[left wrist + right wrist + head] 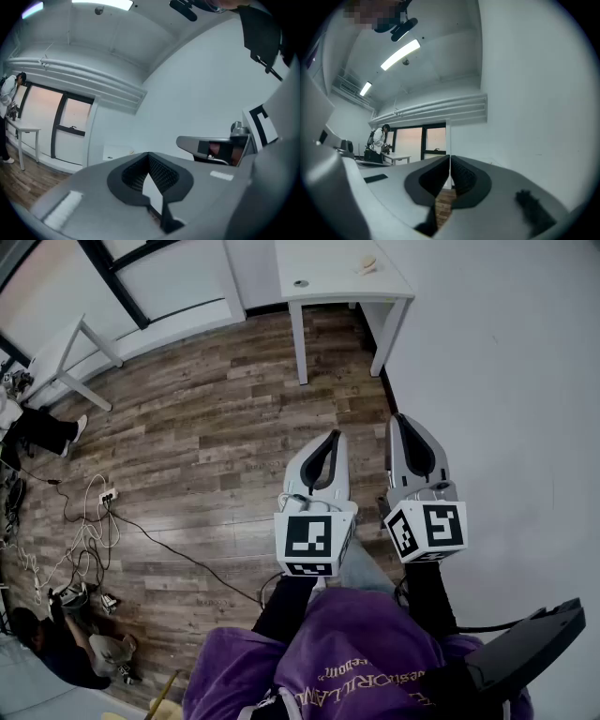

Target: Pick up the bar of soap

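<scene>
- Soap bar (pixel 367 263), apparently the small beige lump, lies on the white table (pixel 328 261) near its right edge, well apart from both grippers.
- Nearest the camera and farthest from the table, the person's purple top (pixel 356 643) fills the bottom of the head view. Dark sleeves (pixel 291 601) reach out from it towards the table.
- Next towards the table sit the left marker cube (pixel 314 540) and the right marker cube (pixel 427 526), side by side.
- Left gripper (pixel 333 435) points at the table from well short of it. Its jaws are clenched tip to tip, with nothing between them.
- Right gripper (pixel 401 418) is just beside it, closer to the white wall (pixel 506 381) that runs along the table's right side. Its jaws are pressed together and empty.
- Wooden floor (pixel 206 427) spreads between the grippers and the table's legs.
- Loose cables (pixel 94 531) and a power strip (pixel 108 495) lie on the floor far to the table's left.
- On the tabletop, left of the soap, sits a small round thing (pixel 300 283), too small to identify.
- A second table (pixel 66 352) stands off to the left of the first.
</scene>
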`<state>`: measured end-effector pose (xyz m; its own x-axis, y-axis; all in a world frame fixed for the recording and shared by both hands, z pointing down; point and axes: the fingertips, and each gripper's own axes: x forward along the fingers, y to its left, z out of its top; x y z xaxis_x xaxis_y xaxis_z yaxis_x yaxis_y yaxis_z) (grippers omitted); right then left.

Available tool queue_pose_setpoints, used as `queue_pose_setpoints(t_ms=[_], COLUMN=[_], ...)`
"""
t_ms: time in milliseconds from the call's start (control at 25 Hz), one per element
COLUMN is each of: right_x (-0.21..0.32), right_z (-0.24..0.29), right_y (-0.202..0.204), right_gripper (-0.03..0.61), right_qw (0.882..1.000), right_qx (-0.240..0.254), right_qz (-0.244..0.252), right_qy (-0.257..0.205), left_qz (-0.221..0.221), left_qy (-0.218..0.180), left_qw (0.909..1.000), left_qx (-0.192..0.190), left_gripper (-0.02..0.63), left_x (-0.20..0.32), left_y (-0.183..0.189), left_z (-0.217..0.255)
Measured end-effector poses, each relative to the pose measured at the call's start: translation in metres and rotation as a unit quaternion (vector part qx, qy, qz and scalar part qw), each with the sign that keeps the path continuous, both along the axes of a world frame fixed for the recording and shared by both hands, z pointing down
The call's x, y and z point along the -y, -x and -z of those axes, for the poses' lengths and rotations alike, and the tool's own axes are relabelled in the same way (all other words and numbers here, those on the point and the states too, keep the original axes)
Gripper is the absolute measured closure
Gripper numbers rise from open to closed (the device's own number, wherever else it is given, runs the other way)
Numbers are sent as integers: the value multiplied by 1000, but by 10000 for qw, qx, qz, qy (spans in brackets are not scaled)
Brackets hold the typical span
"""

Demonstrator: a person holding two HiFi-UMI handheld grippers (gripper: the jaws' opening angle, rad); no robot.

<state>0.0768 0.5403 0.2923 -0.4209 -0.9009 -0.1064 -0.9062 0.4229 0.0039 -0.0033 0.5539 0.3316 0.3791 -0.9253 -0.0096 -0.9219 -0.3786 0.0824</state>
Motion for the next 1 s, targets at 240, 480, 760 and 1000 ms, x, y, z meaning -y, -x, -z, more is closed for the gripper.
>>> queue_pose_setpoints(t_ms=[240, 480, 760, 1000], right_x=[78, 155, 207, 261], right_z=[-3, 8, -1, -7], right_y=[-22, -46, -59, -50], right_gripper=[569, 568, 537, 522], right_qw=[9998, 9996, 9991, 9991], right_qx=[-44, -86, -76, -110], right_qz=[59, 197, 315, 305], right_qy=[205, 160, 291, 282], left_qz=[221, 338, 414, 444], left_qy=[313, 231, 363, 333], left_qw=[9992, 9991, 9984, 9984], left_qx=[-81, -123, -145, -87], left_gripper=[609, 609, 609, 609], left_x=[72, 151, 202, 256], left_y=[-12, -38, -49, -38], left_z=[-7, 8, -2, -8])
